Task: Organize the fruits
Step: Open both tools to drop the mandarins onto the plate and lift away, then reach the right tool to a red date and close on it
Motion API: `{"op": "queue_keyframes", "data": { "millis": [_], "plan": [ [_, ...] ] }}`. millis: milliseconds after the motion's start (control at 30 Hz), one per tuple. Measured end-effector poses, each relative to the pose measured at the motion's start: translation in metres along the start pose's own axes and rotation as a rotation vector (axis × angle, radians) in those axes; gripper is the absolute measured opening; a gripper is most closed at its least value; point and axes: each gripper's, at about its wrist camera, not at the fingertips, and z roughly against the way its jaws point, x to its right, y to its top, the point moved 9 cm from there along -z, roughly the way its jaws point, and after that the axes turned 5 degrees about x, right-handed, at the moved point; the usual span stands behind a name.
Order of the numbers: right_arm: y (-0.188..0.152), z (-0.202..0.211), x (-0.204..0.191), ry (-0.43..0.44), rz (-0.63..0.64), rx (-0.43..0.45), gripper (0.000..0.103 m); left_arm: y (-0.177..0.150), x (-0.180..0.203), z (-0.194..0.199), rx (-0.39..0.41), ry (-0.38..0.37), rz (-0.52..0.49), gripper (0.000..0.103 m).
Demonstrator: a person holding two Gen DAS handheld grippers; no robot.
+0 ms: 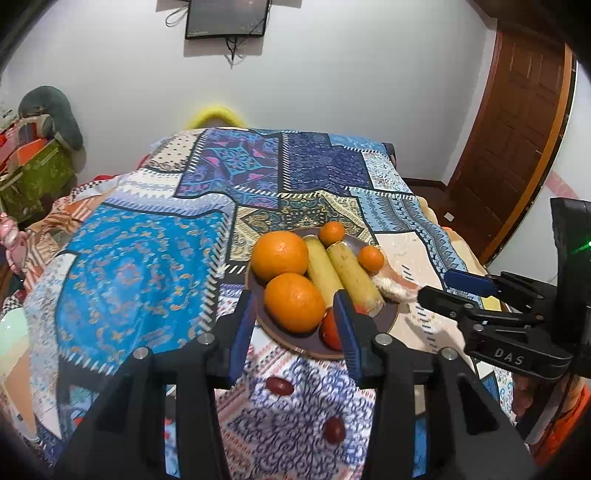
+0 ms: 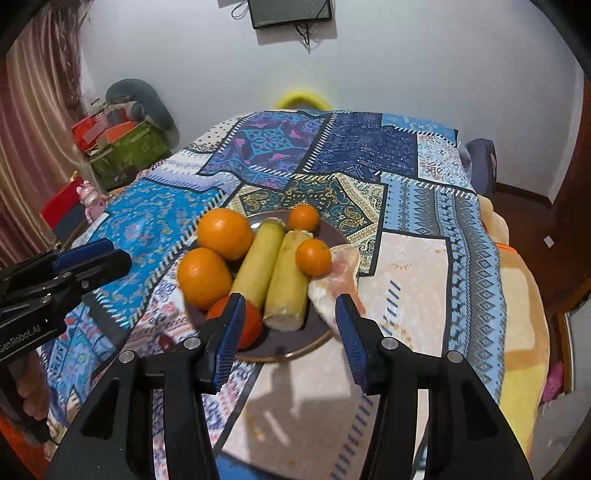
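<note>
A dark plate (image 1: 384,321) (image 2: 317,332) lies on the patterned bedspread. It holds two big oranges (image 1: 279,255) (image 2: 225,232), two small oranges (image 1: 371,257) (image 2: 313,257), two yellow peeled bananas (image 1: 352,275) (image 2: 286,280) and a red tomato (image 1: 330,329) (image 2: 253,325). A pinkish wrapped piece (image 1: 393,284) (image 2: 338,275) lies at the plate's right rim. Two dark red small fruits (image 1: 279,386) lie on the cloth before the plate. My left gripper (image 1: 295,328) is open, just before the plate. My right gripper (image 2: 290,332) is open over the plate's near edge and empty; it also shows in the left wrist view (image 1: 443,288).
The bed's patterned spread (image 1: 147,258) (image 2: 424,258) fills the scene. A green box (image 1: 33,177) (image 2: 129,147) with clutter stands at the left. A wooden door (image 1: 517,129) is at the right. A screen (image 1: 227,18) hangs on the wall.
</note>
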Motion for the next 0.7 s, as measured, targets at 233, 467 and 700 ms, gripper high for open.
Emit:
{"op": "queue_keyframes", "data": {
  "millis": [233, 467, 700],
  "plan": [
    [-0.017, 0.017, -0.011, -0.006, -0.011, -0.015, 0.048, -0.017, -0.013, 0.023, -0.01, 0.029, -0.007, 0.05],
    [-0.045, 0.013, -0.038, 0.033, -0.015, -0.076, 0.048, -0.053, -0.029, 0.026, -0.076, 0.046, -0.017, 0.053],
    [-0.074, -0.007, -0.078, 0.088, -0.006, -0.155, 0.048, -0.088, -0.044, 0.023, -0.14, 0.043, -0.011, 0.053]
  ]
}}
